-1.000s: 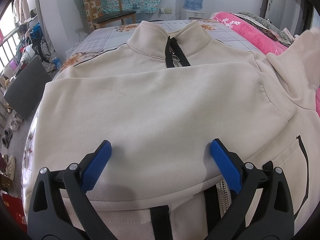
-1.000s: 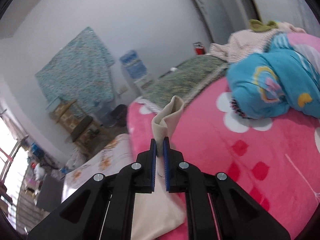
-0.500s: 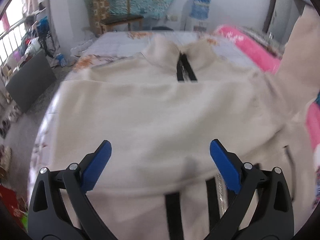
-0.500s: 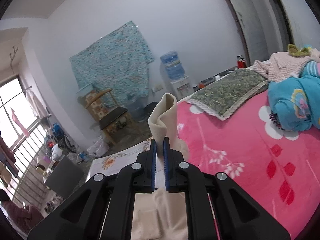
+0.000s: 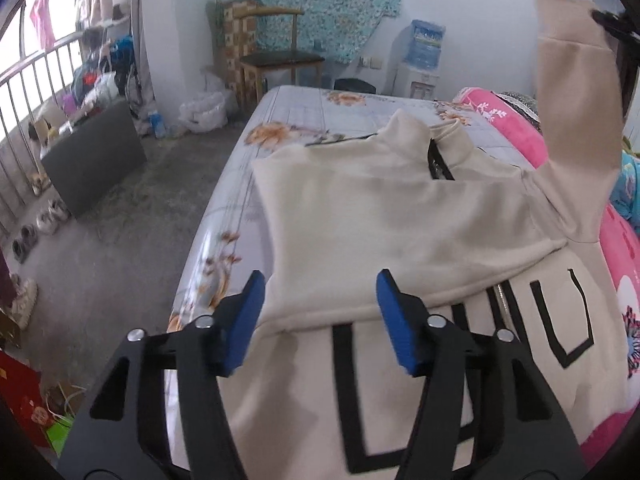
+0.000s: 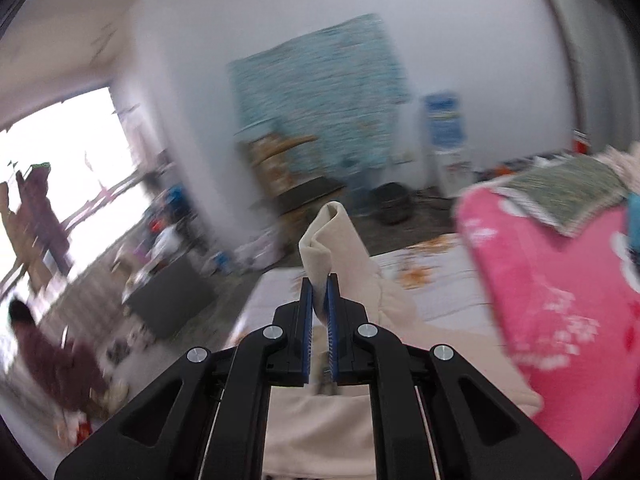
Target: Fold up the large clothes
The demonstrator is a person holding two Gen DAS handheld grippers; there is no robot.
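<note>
A cream zip-up sweatshirt (image 5: 380, 220) with black letters lies on the bed, its left sleeve folded across the chest. My left gripper (image 5: 320, 312) is open and empty, hovering over the folded sleeve's lower edge. My right gripper (image 6: 319, 292) is shut on the cuff of the right sleeve (image 6: 332, 236). In the left wrist view that sleeve (image 5: 576, 120) is lifted high at the right, with the right gripper (image 5: 612, 24) at its top.
The bed has a floral grey sheet (image 5: 304, 108) and a pink blanket (image 5: 624, 248) along the right side. A chair (image 5: 276, 56), a water dispenser (image 5: 424, 56) and floor clutter (image 5: 92, 152) stand beyond and left of the bed.
My right gripper has swung left with the sleeve cuff, lifting it higher over the bed. My left gripper has pulled back and left, away from the sweatshirt's chest.
</note>
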